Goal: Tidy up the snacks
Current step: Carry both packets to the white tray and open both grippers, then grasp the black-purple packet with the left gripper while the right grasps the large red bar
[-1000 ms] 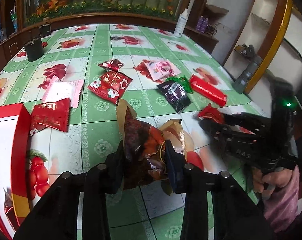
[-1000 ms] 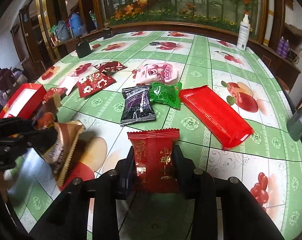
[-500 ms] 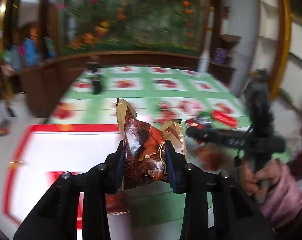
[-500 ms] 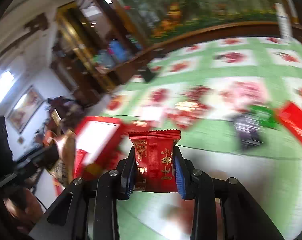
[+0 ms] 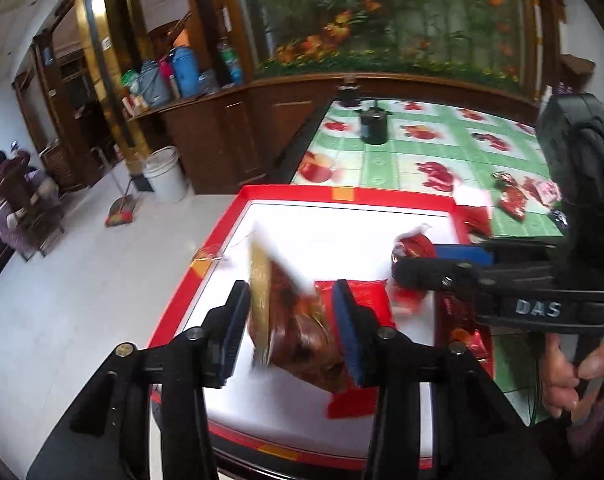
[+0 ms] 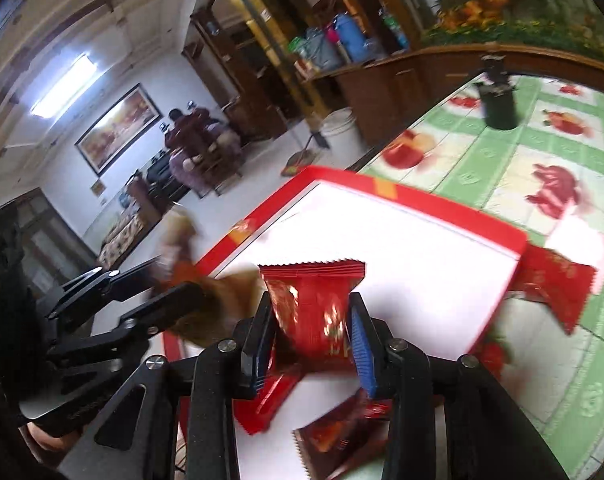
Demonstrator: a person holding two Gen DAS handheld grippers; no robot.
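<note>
A red-rimmed box (image 5: 294, 191) with a white inside lies at the table's left edge; it also shows in the right wrist view (image 6: 422, 200). My left gripper (image 5: 292, 320) stands opened over the box; the brown-and-gold snack bag (image 5: 290, 316) sits loose and blurred between its pads. My right gripper (image 6: 314, 332) is over the box, its pads beside a red snack packet (image 6: 314, 308) with a gap showing. Red packets (image 6: 342, 432) lie in the box below it. The right gripper (image 5: 414, 256) shows in the left wrist view with the red packet (image 5: 416, 242).
A red packet (image 6: 554, 280) and a pink-white one (image 6: 586, 240) lie on the green fruit-print tablecloth (image 6: 502, 152) beside the box. More snacks (image 5: 512, 200) lie farther right. A black container (image 5: 374, 128) stands at the back. The floor drops off left of the box.
Both grippers swung left from the table's middle to above the red box, carrying their snacks. The left gripper's jaws have spread and the brown bag is slipping down.
</note>
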